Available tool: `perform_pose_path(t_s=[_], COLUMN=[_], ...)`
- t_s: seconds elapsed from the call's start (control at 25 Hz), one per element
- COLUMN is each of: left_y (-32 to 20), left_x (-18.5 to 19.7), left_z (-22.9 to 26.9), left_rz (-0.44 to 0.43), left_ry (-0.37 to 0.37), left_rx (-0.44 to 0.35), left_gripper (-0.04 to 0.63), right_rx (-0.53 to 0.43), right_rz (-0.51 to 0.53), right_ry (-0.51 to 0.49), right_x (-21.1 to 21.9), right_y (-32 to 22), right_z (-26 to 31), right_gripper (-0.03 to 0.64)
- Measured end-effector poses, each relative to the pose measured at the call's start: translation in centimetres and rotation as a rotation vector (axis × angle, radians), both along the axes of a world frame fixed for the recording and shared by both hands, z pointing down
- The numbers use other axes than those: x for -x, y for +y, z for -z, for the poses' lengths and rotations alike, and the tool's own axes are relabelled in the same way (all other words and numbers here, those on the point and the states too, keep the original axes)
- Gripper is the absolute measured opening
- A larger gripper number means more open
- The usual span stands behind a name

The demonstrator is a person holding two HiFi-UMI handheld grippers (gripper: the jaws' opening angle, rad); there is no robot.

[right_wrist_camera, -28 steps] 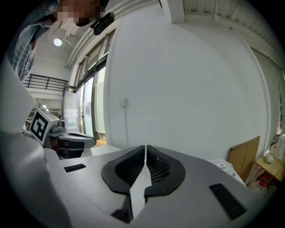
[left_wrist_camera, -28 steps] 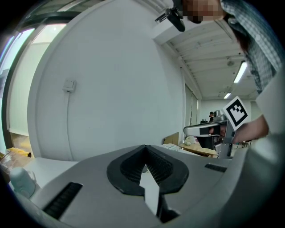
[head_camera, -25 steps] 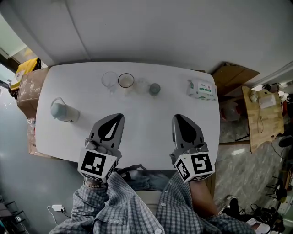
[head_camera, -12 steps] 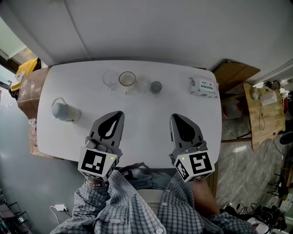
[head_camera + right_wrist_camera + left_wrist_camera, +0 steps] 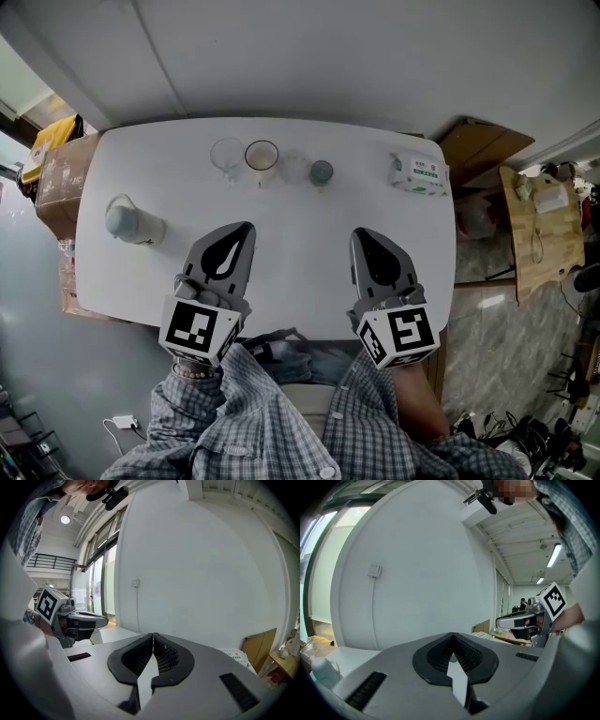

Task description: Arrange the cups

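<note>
Several cups [image 5: 261, 157] wait across the table [image 5: 309, 225], my left tool [image 5: 242, 232] and right tool [image 5: 364, 239] closed, empty; probably light, slick, breakable, so I'd pinch a rim wall.

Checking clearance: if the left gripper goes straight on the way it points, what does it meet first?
Probably the dark-rimmed cup in the far row; only table lies between it and the left gripper. It might pass just right of it, toward the clear glass; height is unclear.
</note>
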State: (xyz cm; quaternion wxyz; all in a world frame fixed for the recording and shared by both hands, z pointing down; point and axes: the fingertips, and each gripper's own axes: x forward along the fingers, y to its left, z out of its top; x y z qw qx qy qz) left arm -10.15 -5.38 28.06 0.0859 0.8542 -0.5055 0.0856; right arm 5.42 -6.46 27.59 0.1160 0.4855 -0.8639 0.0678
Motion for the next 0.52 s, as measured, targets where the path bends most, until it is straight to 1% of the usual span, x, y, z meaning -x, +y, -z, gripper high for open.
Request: perform_pose_path(t_s=[0.16,0.52], left_y=[0.12,-0.24], left_x=[0.05,-0.1], left_z=[-0.26,-0.21], left_rz=[0.005,-0.003], left_ry=[-0.006,0.007], left_rx=[0.017,-0.012], left_gripper=[0.011,0.011], right_rx=[0.005,0.005], right_rz=[0.003,0.007], right_ry=[0.005,0.014], right_x=[0.04,0.05], right_y=[0.05,-0.26], right_z=[-0.19,-0.3], right_gripper=[0.025,0.025])
